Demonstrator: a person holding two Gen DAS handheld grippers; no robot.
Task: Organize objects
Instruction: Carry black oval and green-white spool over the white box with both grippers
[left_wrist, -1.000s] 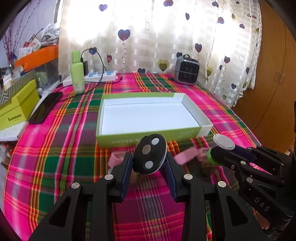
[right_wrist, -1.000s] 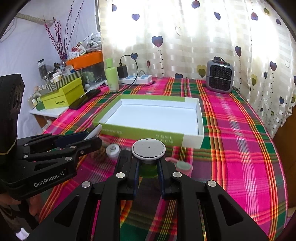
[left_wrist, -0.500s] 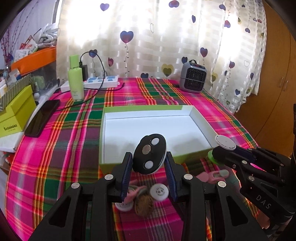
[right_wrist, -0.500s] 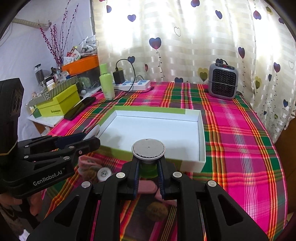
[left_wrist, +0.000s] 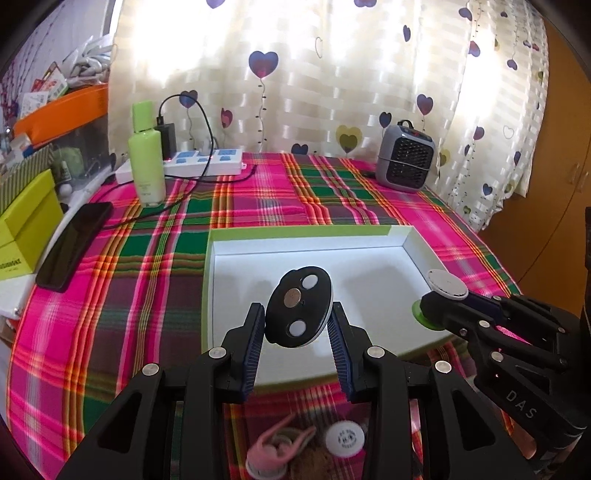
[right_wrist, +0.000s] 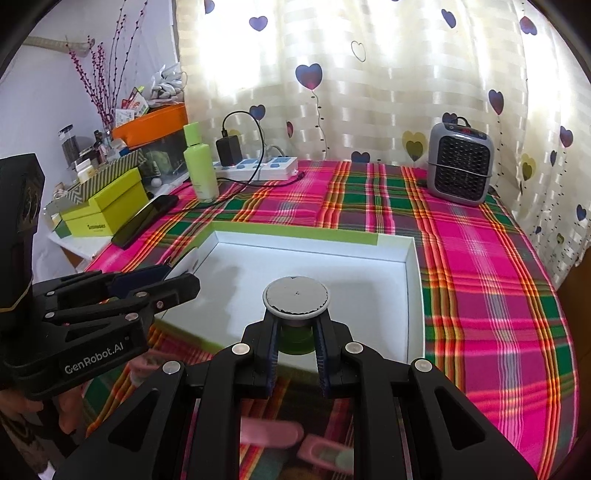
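Note:
My left gripper is shut on a black oval disc with two white spots and a metal centre, held above the white floor of the green-rimmed open box. My right gripper is shut on a small green jar with a flat silver lid, also over the box. In the left wrist view that jar hangs at the box's right wall. Pink clips and a white round cap lie on the plaid cloth below the left gripper's fingers.
A light green bottle, a power strip with a charger and a small grey heater stand at the back by the curtain. A black phone and yellow-green boxes lie at the left. Pink clips lie below the right gripper.
Both grippers have moved forward, from short of the box's near wall to over its white floor, each still holding its object. The loose clips and cap have dropped lower in both views.

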